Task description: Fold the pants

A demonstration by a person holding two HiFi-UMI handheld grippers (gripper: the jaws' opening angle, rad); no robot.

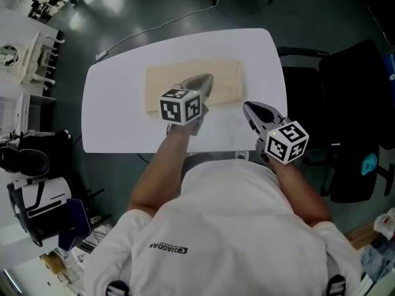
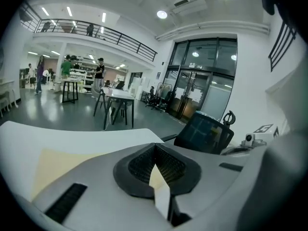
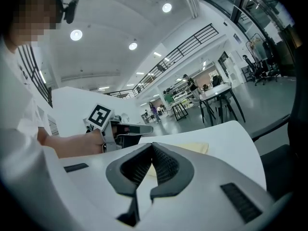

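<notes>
Beige pants (image 1: pixel 163 84) lie folded into a flat rectangle on the far half of the white table (image 1: pixel 117 125). My left gripper (image 1: pixel 207 79) hovers over the middle of the pants with its tips together and nothing between them. The left gripper view shows its jaws (image 2: pixel 155 146) meeting, with pants (image 2: pixel 53 165) below at the left. My right gripper (image 1: pixel 247 106) is off the cloth, over bare table to the right of the pants, and is also shut and empty. The right gripper view shows its tips (image 3: pixel 152 146) closed, the pants (image 3: pixel 192 147) beyond and the left gripper (image 3: pixel 144 128) raised.
A black office chair (image 1: pixel 352 103) stands close to the table's right side. A cable (image 1: pixel 160 26) runs across the dark floor behind the table. White racks (image 1: pixel 37 54) and a black bag (image 1: pixel 24 156) are at the left.
</notes>
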